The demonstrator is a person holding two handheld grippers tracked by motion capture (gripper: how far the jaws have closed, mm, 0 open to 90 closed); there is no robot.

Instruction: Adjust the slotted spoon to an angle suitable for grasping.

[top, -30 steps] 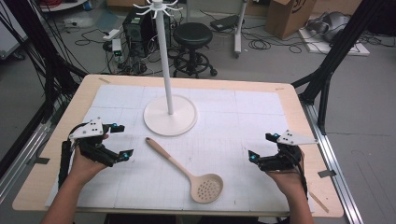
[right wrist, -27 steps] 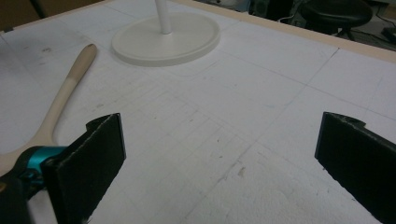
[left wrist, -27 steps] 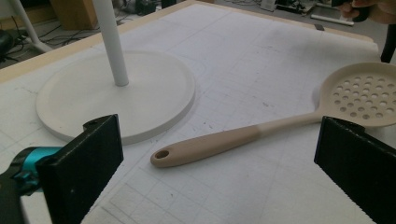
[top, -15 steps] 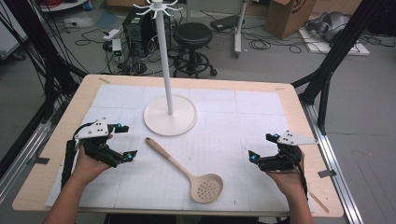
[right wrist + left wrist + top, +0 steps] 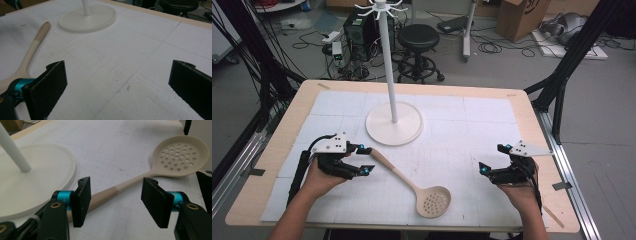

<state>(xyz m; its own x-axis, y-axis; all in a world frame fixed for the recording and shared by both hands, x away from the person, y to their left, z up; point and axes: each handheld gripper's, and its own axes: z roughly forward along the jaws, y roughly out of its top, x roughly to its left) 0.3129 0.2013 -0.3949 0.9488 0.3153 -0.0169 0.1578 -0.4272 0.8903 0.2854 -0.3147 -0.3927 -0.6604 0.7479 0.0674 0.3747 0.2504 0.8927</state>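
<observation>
I'm holding my left gripper [image 5: 366, 160] low over the white gridded mat [image 5: 472, 130], at the handle end of the long beige plastic slotted spoon [image 5: 409, 182], and its jaws have just been closing: they're standing partly open now, astride the handle, which is running between them without the pads pressing on it, so nothing is being gripped yet. In the left gripper view [image 5: 115, 200] the handle is passing behind the left pad and slanting up to the round perforated bowl [image 5: 180, 156] at upper right. The spoon is lying flat on the mat, handle pointing toward the round white base of the tall white hook stand [image 5: 393, 127], bowl toward my side of the light wooden table [image 5: 532, 107], between my two hands. The stand's base is sitting just beside my left gripper, apart from the spoon. My right gripper [image 5: 497, 159] is hovering near the right edge of the mat, well apart from the spoon, jaws spread wide and holding nothing; in the right gripper view [image 5: 117, 85] bare mat is lying between the pads, spoon handle off to the left.
</observation>
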